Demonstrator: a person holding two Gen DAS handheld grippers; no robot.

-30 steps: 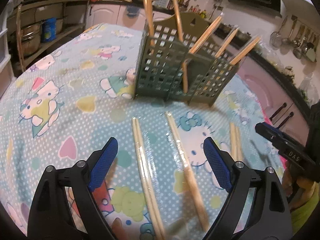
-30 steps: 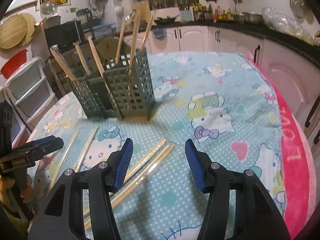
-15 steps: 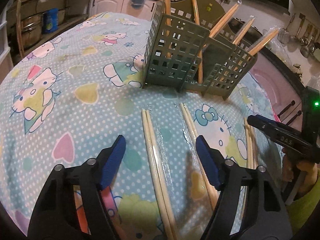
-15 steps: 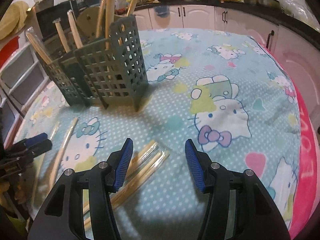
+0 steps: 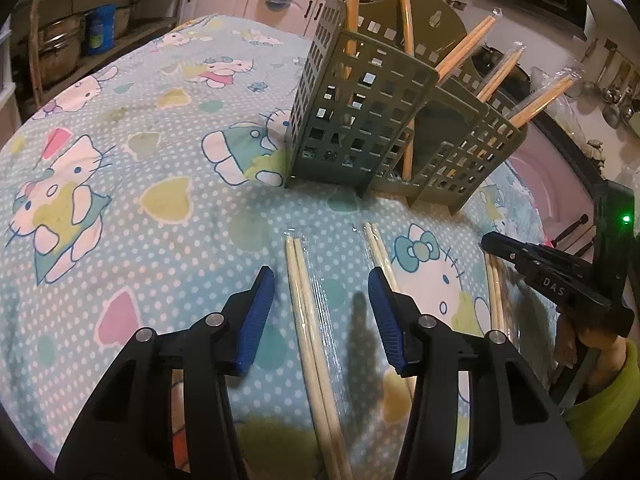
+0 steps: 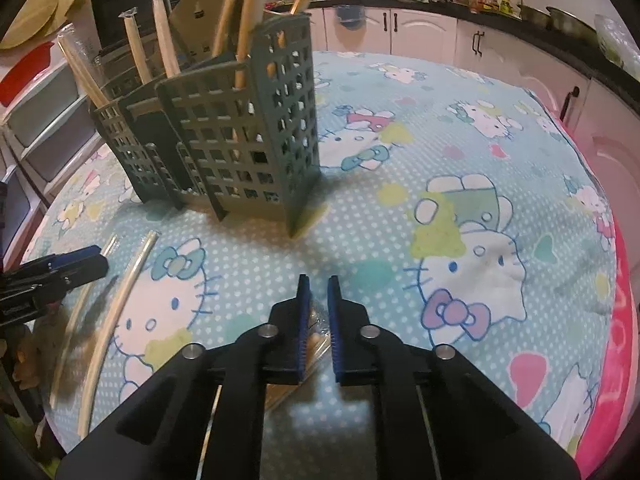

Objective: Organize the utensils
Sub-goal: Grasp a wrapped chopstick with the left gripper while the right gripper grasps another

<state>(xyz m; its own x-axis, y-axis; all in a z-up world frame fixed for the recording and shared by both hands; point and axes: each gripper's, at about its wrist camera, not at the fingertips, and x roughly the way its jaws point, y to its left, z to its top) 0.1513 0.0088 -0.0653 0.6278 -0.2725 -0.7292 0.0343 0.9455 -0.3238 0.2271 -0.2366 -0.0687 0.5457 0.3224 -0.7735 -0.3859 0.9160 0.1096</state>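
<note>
Risk: your right gripper, nearly closed on wrapped chopsticks lying on the tablecloth, may slip on film. Left gripper straddles another pair, wide open, empty.

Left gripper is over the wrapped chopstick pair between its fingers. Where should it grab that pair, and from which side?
Grip the chopstick pair on its shaft, coming straight down from above. It lies flat on the tablecloth and runs lengthwise between the open fingers of the left gripper, so they would likely close across its narrow width. The next pair lies close by the right finger.
</note>
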